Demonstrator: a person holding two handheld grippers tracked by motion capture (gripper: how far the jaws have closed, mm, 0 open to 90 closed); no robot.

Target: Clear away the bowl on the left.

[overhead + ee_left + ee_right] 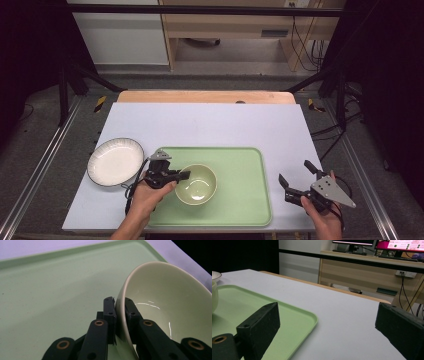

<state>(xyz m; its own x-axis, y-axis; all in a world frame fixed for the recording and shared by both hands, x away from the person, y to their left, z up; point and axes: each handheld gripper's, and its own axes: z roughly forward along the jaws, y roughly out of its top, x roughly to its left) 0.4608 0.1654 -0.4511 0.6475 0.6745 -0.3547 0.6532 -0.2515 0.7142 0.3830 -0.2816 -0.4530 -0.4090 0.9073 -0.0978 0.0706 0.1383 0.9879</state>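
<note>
Black jaws of the left gripper (186,175) pinch the near-left rim of the pale green bowl (198,184) sitting on the green tray (245,190), while the right gripper (296,179) hovers wide apart beyond the tray's right edge, a white plate (115,161) lying left of the tray.

— What do my tools look like from up here?
— Both the left gripper (183,175) and right gripper (294,176) are black, topped with grey triangular plates, brass-ringed pivots, and black cables trailing.
</note>
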